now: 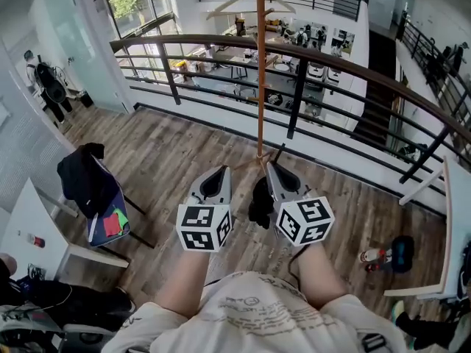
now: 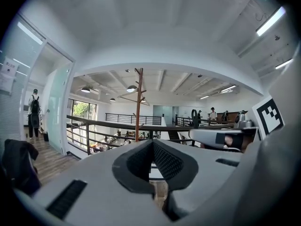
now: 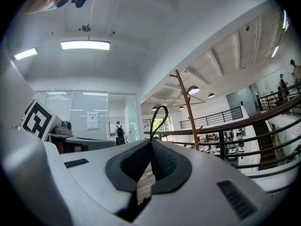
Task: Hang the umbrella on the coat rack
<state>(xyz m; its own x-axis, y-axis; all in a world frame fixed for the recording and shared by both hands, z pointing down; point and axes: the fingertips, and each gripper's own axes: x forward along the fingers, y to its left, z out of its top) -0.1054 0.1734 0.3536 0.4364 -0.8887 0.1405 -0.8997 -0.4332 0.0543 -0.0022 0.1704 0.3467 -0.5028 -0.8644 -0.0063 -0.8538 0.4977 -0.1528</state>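
Here, right gripper (image 3: 151, 142) level, fingers (image 3: 165, 163) tight on the umbrella strap loop (image 3: 161, 107).

Bright, even daylight throughout. In head view light enters by the big window (image 1: 136, 6) upper left; shadows on the wood floor (image 1: 184, 160) are faint and soft-edged. Ceiling strip light (image 3: 85, 45) glares white in right gripper view. Both gripper views are fisheye, with black corners and the railing (image 3: 263, 119) bowed. Left gripper (image 2: 151, 142) and right gripper (image 3: 151, 144), close to the lens, look soft; the far room is sharper. Umbrella loop (image 3: 161, 107) shows as a black silhouette against pale glass
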